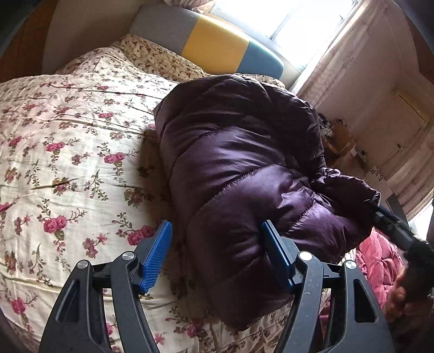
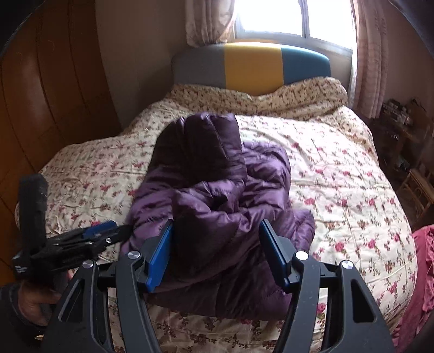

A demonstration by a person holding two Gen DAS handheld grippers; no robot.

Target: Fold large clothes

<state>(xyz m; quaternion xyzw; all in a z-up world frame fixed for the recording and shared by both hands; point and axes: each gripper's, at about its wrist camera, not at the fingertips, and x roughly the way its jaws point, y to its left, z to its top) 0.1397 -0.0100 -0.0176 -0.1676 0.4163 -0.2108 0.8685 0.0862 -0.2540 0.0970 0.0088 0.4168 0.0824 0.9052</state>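
On the bed [image 2: 339,168], the jacket [image 2: 217,195] is lying bunched mid-fold — both tools, left [image 1: 217,252] and right [image 2: 215,252], are hovering half-open, holding nothing; next, gripping an edge.

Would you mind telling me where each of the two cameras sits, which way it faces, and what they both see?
Left wrist: sits behind the left claw, looking down along the bed at the purple puffer jacket from its left side; the right claw and a hand show at the right edge.
Right wrist: sits behind the right claw, facing the headboard and window across the jacket; the left claw and its hand show at lower left.
Shared: jacket, floral quilt, headboard, window.
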